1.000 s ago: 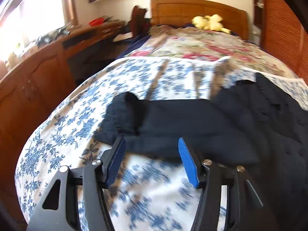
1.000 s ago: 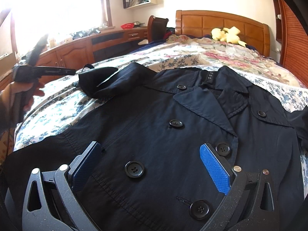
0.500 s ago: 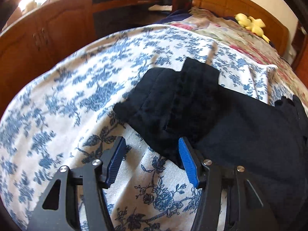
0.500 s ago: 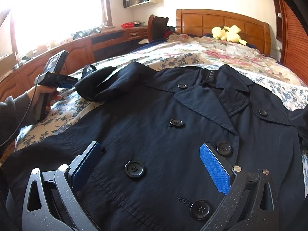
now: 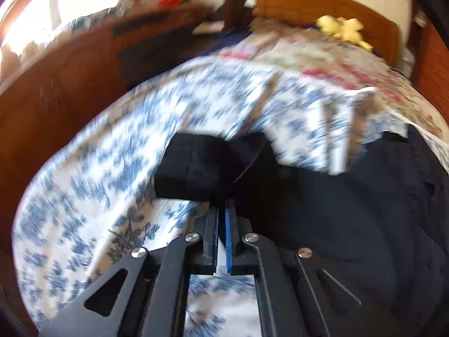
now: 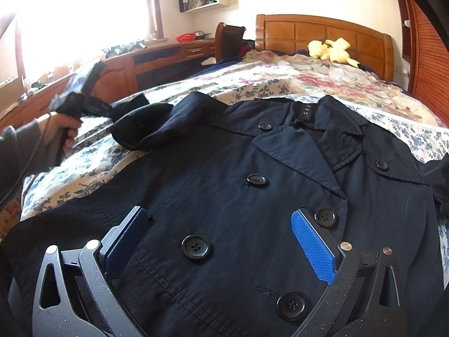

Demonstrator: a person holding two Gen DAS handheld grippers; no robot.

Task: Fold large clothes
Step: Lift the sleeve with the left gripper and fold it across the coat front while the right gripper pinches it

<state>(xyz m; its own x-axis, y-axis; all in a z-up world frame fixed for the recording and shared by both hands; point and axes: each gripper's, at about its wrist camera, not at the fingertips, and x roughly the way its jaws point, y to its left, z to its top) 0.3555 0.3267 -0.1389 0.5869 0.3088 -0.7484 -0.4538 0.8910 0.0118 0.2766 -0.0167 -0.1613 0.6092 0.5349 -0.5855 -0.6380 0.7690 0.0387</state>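
Note:
A dark navy double-breasted coat lies front up, spread over the blue-flowered bedspread. Its left sleeve lies out to the side, and its cuff is bunched. My left gripper has its jaws closing tight on the cuff's near edge. In the right wrist view this gripper is held by a hand, and the cuff rises to it. Low over the coat's buttoned front, my right gripper stands open, with a button between its fingers, and it grips nothing.
A yellow plush toy sits by the wooden headboard on a pink-flowered quilt. A long wooden desk and a chair run along the bed's left side. A wooden slatted wall stands at the right.
My left gripper moved in on the sleeve cuff and went from open to shut on it, and the cuff now lifts toward it. The right gripper has not moved.

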